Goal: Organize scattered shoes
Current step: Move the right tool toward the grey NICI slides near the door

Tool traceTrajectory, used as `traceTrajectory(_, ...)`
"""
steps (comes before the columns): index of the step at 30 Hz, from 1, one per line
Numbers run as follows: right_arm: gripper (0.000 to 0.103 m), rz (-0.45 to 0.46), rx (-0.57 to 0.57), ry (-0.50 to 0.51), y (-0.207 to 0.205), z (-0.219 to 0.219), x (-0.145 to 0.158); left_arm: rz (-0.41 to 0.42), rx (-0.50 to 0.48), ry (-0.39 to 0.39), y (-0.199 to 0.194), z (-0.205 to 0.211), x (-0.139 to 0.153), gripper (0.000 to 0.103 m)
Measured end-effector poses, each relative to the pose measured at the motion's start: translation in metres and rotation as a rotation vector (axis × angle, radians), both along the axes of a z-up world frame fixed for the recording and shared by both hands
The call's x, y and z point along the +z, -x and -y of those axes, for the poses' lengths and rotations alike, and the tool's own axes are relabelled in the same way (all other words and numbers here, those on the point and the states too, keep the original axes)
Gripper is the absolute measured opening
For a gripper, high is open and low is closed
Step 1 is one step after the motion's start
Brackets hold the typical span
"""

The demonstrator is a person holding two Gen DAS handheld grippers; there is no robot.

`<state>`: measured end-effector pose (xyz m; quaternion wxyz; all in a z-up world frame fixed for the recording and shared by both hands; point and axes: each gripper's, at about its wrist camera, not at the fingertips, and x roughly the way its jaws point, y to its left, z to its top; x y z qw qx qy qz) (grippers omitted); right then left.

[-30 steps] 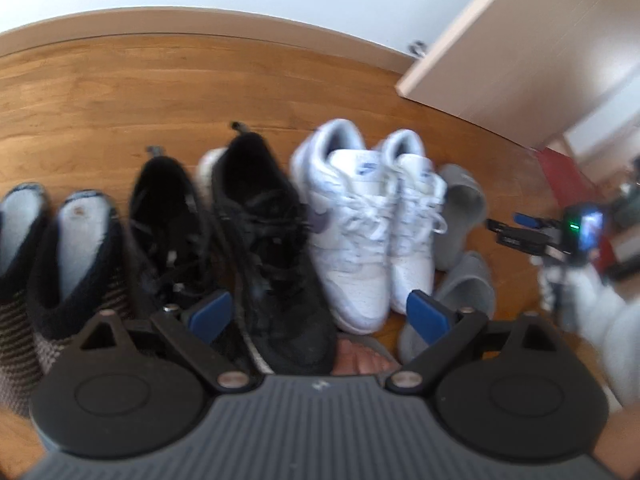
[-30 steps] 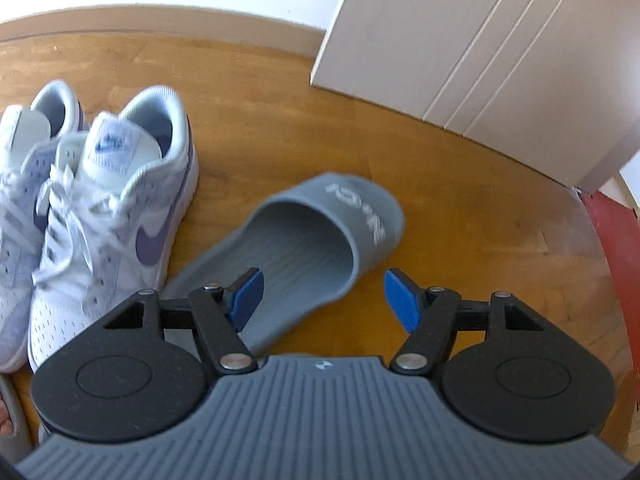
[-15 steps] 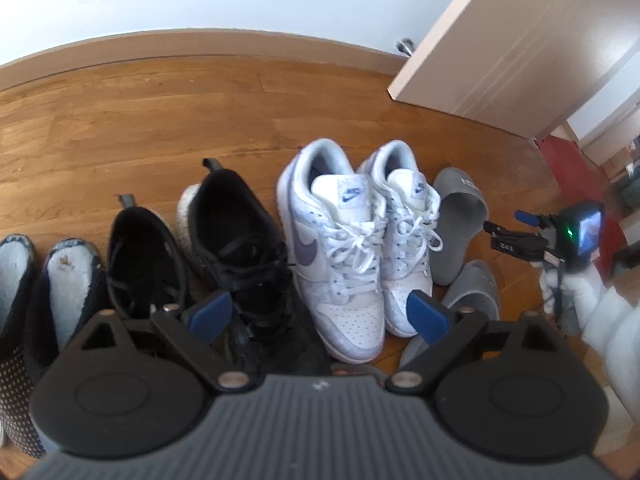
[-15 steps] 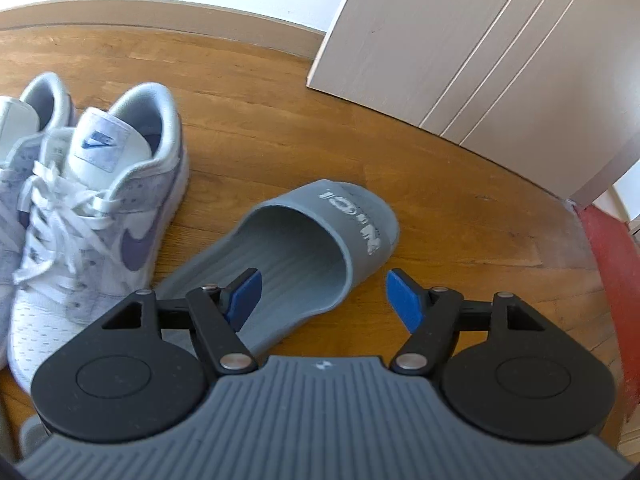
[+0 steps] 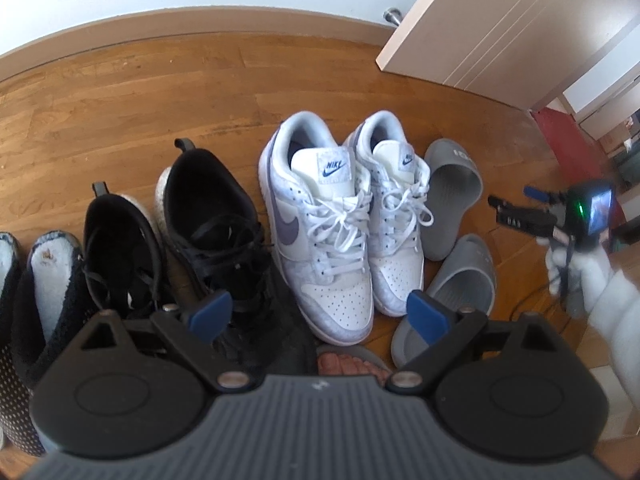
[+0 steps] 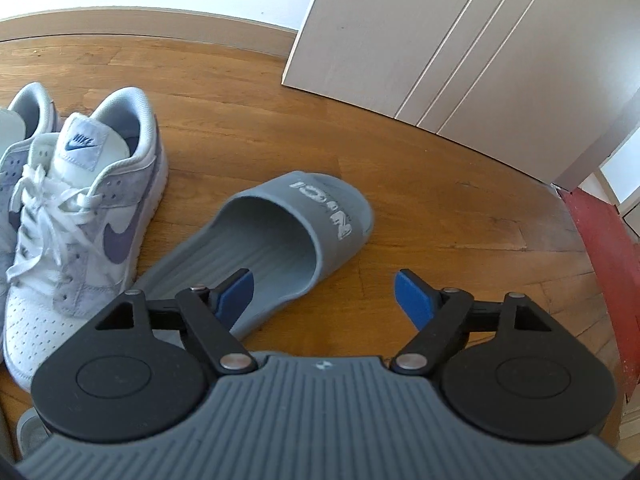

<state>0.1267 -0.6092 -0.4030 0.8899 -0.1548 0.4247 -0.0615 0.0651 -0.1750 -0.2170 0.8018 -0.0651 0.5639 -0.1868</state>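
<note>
Eight shoes in the left wrist view, all on the wood floor (image 5: 160,92) in a rough row: 2 fleece-lined slippers (image 5: 48,276) far left (outermost one cut by the frame edge), 2 black sneakers (image 5: 208,224), 2 white/lilac Nike sneakers (image 5: 320,232) side by side and touching, 2 grey slides right of them. Far slide (image 5: 452,196) sits just beside the right Nike, toe pointing away; near slide (image 5: 460,284) is angled, its lower end hidden behind the gripper finger.

Left gripper (image 5: 318,316) is held above the row, looking down, jaws wide, nothing between them. Right gripper (image 6: 324,292) is low over the floor, jaws wide, nothing clamped; its left pad (image 6: 236,290) overlaps the heel end of one grey slide (image 6: 280,240) in the picture, contact unclear. The right gripper also shows at the right edge of the left view (image 5: 556,216), in a white-gloved hand (image 5: 592,280), blurred.

Hard to read: slide strap lettering, partly legible only. Black sneaker toes are hidden behind the left gripper body. Bare toes (image 5: 348,364) peek out just above that body. The right view shows only 2 Nikes (left one cropped) and a sliver of the second slide (image 6: 28,428) at bottom left. White panelled door (image 6: 460,40) is behind, red mat (image 6: 608,248) at right.
</note>
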Motion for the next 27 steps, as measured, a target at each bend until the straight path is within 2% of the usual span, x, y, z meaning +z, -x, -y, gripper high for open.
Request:
traceTrajectory(4, 0.079, -0.001, 0.003, 0.024, -0.02, -0.003, -0.006, -0.004, 0.01, -0.013, 0.002, -0.003, 0.003, 0.095)
traceTrajectory(13, 0.079, -0.008, -0.012, 0.031, -0.024, -0.009, -0.006, -0.004, -0.004, -0.018, 0.004, -0.008, 0.004, 0.095)
traceTrajectory(17, 0.083, 0.038, -0.099, -0.035, 0.018, 0.002, 0.007, 0.003, -0.053, 0.03, -0.001, 0.011, 0.002, 0.095)
traceTrajectory(19, 0.087, 0.071, -0.205, -0.087, 0.046, 0.014, 0.011, 0.002, -0.079, 0.064, -0.005, 0.024, 0.0, 0.096)
traceTrajectory(22, 0.089, 0.099, -0.394, -0.198, 0.094, 0.028, 0.011, -0.04, -0.104, 0.169, -0.014, 0.057, -0.015, 0.096)
traceTrajectory(23, 0.089, 0.1, -0.426, -0.22, 0.103, 0.03, 0.01, -0.055, -0.107, 0.199, -0.019, 0.067, -0.019, 0.096)
traceTrajectory(27, 0.09, 0.038, -0.373, -0.224, 0.139, 0.013, -0.004, -0.103, -0.122, 0.28, -0.043, 0.126, -0.043, 0.095)
